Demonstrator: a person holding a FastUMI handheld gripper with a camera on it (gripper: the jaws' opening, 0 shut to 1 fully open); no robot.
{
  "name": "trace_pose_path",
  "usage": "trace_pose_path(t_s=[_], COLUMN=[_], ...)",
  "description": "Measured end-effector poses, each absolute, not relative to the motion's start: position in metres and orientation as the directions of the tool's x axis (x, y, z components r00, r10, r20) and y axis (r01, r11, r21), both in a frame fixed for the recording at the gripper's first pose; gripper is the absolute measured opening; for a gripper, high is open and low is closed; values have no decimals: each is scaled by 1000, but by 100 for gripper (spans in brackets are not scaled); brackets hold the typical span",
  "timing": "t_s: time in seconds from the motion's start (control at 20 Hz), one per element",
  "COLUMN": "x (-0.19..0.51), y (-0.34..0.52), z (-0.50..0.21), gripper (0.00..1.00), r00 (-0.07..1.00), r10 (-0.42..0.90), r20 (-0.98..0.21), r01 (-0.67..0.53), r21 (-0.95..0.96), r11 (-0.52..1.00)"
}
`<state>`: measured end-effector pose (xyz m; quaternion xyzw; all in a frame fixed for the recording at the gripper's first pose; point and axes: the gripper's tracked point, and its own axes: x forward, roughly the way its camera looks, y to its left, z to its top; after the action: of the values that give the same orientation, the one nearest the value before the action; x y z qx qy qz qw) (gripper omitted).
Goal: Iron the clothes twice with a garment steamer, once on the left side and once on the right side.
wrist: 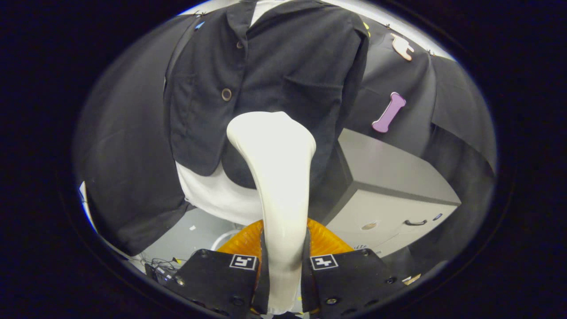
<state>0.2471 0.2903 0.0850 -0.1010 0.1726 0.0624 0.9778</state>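
Booth wall, left: black cloth hangs behind and to the left of the garment.
Dark jacket (266, 66): hangs upright ahead of the fingers, buttoned, with a white garment (217, 195) showing under its hem.
Jacket, left half: the panel with the buttons and a chest pocket; the steamer head is not on it.
Garment steamer (279, 177): white, its handle rising between the two fingers, its broad head at the lower middle of the jacket, just right of the button line and near the hem. Whether the head touches the cloth I cannot tell.
Hand-held gripper (281, 266): both fingers pressed in against the steamer handle, pinching it from either side.
Orange object (328, 241): ribbed, low, just behind the fingers and the handle.
Jacket, right half: plain panel with a pocket flap, above and right of the head.
Grey cabinet (390, 186): stands right of the jacket, with a drawer handle on its front.
Progress: judged mid-pass, low on the jacket; no steam or smoothing shows, so which side is done cannot be told. At least one pass likely remains.
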Motion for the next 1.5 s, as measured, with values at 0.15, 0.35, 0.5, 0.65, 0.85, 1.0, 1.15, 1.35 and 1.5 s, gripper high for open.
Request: trace_pose_path(t_s=[0.15, 0.35, 0.5, 0.65, 0.85, 1.0, 1.15, 1.35, 1.5], x=[235, 219, 212, 207, 201, 201, 200, 203, 210], y=[298, 316, 331, 349, 372, 390, 406, 434, 453], z=[126, 179, 225, 269, 328, 363, 396, 425, 442], gripper=[31, 31, 31, 31, 31, 31, 31, 31, 31], r00=[949, 962, 972, 975, 976, 972, 970, 963, 963], r10=[113, 154, 175, 198, 217, 233, 241, 263, 260], r20=[-296, -223, -159, -102, -33, 6, 39, 58, 64], r01=[-168, -191, -199, -211, -220, -231, -236, -256, -252], r21=[-170, -152, -151, -136, -116, -107, -105, -116, -118], r11=[971, 970, 968, 968, 969, 967, 966, 960, 961])
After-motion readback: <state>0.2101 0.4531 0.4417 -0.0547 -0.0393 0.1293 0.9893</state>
